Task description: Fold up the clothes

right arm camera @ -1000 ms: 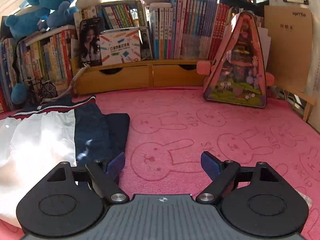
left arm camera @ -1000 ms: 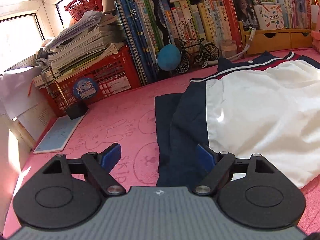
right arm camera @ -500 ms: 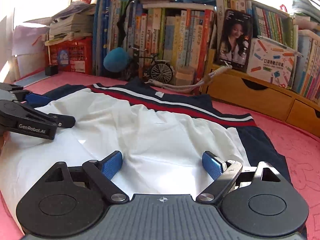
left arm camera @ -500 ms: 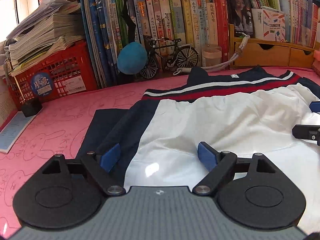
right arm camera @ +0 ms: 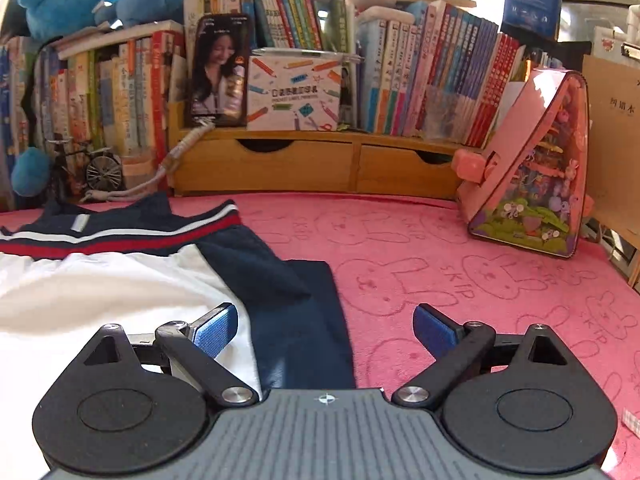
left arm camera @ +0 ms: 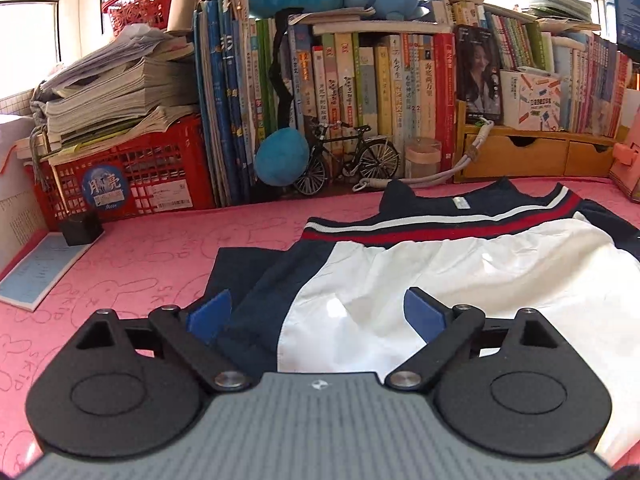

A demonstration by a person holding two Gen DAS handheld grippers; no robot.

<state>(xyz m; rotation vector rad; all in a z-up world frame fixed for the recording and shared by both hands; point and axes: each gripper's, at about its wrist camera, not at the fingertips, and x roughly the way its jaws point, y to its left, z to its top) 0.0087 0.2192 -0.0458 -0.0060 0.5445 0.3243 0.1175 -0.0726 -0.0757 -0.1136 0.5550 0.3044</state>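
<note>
Left wrist view shows the left claw point(left arm camera: 316, 314) nearest, its jaws opening wide with nothing pinched. Just past it lies the shirt point(left arm camera: 460, 276), flat on the pink tabletop point(left arm camera: 140, 256), its dark left sleeve folded in under the claw. It looks spread out so it can be folded neatly. Right wrist view shows the right claw point(right arm camera: 326, 326), jaws opening too and holding nothing, above the shirt's dark right edge. Far back, the collar points at the books point(left arm camera: 360, 80), and a toy bike point(left arm camera: 348, 160) stands there.
</note>
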